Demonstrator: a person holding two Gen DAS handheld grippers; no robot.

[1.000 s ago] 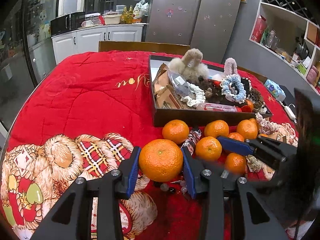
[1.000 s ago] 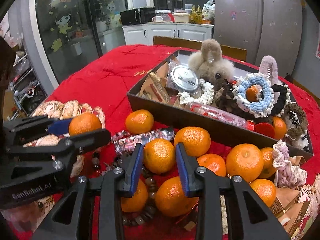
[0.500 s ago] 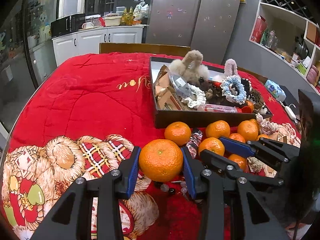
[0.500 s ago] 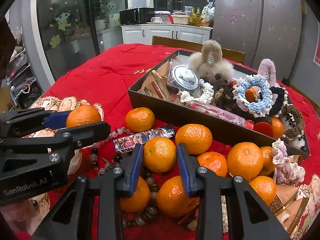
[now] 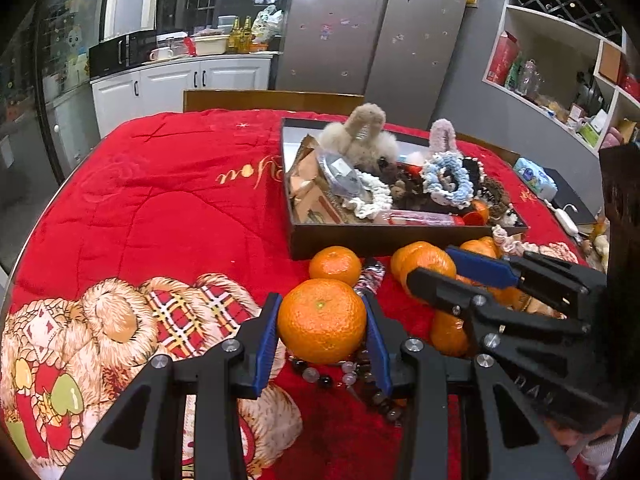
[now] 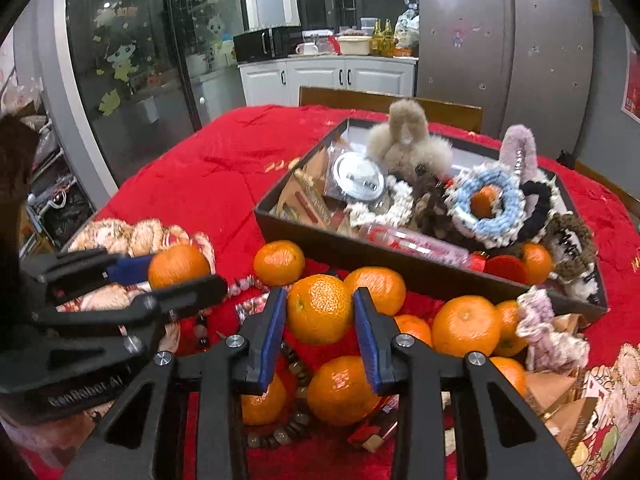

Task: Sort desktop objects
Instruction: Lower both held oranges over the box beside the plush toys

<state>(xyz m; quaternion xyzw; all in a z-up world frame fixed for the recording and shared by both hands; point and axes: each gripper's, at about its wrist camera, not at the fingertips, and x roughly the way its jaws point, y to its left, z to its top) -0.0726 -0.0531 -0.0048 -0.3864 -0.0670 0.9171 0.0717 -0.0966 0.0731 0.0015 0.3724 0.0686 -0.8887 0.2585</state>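
Right wrist view, "GenRobot.AI" on left claw [image 6: 176, 276] gripping tangerine [image 6: 178, 266], right claw [image 6: 320, 314] gripping orange [image 6: 319, 308].

Kitchen interior, dim. Steel double-door refrigerator [image 5: 376, 28] stood against the far wall; white base cabinets [image 5: 180, 84] to its left carried a black microwave [image 5: 120, 50]. Open white shelving [image 5: 560, 60] lined the grey right wall. Glass doors [image 6: 132, 72] bore cartoon stickers. Wooden chair back [image 5: 272, 100] stood behind the red-covered tabletop [image 5: 160, 200].
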